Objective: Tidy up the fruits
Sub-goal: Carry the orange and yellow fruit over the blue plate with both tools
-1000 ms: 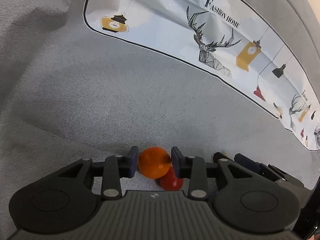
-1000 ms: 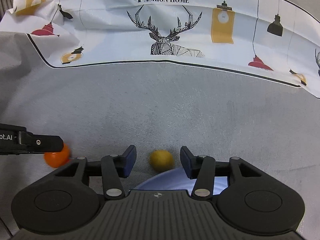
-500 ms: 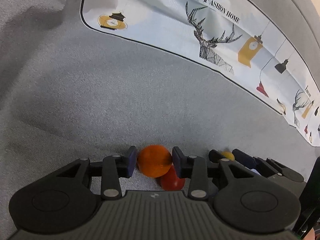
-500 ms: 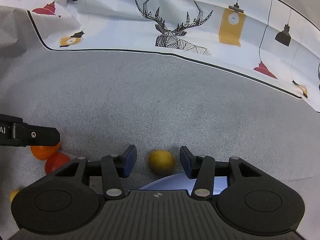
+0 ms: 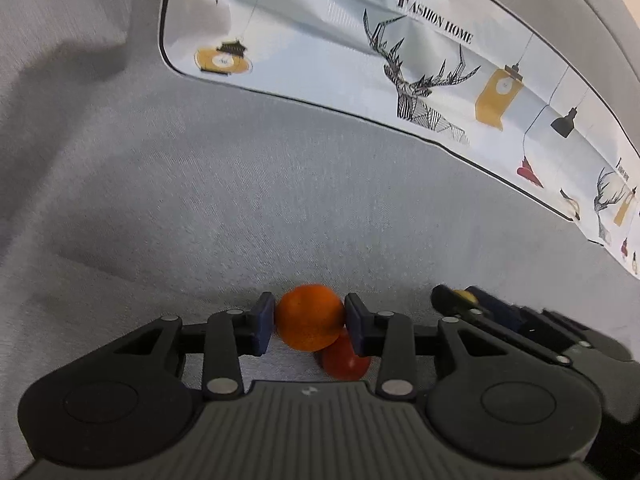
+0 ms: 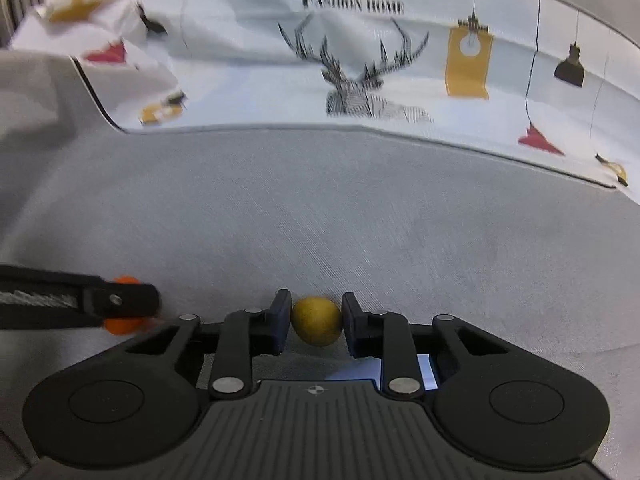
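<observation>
A grey woven cloth point(image 6: 360, 220) covers the work surface, with a white printed sheet bearing black stag heads, hanging lamps and the words "Fashion Home" point(image 6: 400, 80) lying across it from nine to three o'clock at the far side. The left gripper point(image 5: 310, 322) pinches a round orange citrus fruit point(image 5: 309, 317) between its blue pads; a smaller glossy red round fruit point(image 5: 345, 356) sits just below it at five o'clock, touching or nearly so. The right gripper point(image 6: 316, 320) has its pads pressed against a small dull-yellow round fruit point(image 6: 317, 320), with a pale blue flat object point(image 6: 360, 372), perhaps a plate, partly hidden beneath it. Likely hazards: each smooth sphere is held only across its widest part and could roll out if the grip slackens, and lifting the orange fruit may nudge the red one away. The two tools work near each other, so their linkages could collide. Compared with one second ago, the right gripper's pads, then spread clear of the yellow fruit, have closed onto it, and the present right view is motion-blurred.
</observation>
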Motion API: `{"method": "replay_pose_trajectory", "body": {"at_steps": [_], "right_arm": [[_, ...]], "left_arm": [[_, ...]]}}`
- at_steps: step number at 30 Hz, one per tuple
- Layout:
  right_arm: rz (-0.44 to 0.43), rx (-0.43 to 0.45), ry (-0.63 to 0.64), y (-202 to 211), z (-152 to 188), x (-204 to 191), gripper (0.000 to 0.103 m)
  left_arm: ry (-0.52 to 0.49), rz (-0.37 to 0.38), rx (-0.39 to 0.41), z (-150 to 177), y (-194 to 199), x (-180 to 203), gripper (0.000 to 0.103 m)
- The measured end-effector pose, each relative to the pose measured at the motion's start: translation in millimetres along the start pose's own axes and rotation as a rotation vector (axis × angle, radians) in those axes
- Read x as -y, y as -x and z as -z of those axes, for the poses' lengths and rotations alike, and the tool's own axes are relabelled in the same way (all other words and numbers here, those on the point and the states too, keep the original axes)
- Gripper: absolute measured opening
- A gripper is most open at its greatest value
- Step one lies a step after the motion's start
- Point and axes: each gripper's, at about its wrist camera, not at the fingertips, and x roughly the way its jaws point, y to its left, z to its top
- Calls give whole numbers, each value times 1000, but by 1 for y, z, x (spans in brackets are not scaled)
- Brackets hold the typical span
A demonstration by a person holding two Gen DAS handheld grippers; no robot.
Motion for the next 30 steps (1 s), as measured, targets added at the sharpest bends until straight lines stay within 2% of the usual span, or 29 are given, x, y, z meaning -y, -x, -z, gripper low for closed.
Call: {"method": "replay_pose_trajectory", "body": {"at_steps": [10,18,24,30], "right_arm": [[-39,138,-5,73,12,-1,29],[-22,219,-21,147,41,31,29],[15,264,-51,179,55,66,29],[63,252,-115,174,54,99,29]], "left_arm": [[-125,-92,91,21,54,2,42],[-240,-96,147,54,105,13,42],[-368,-78,166,70,105,41,42],[-377,-23,168,67,90,60,42]]}}
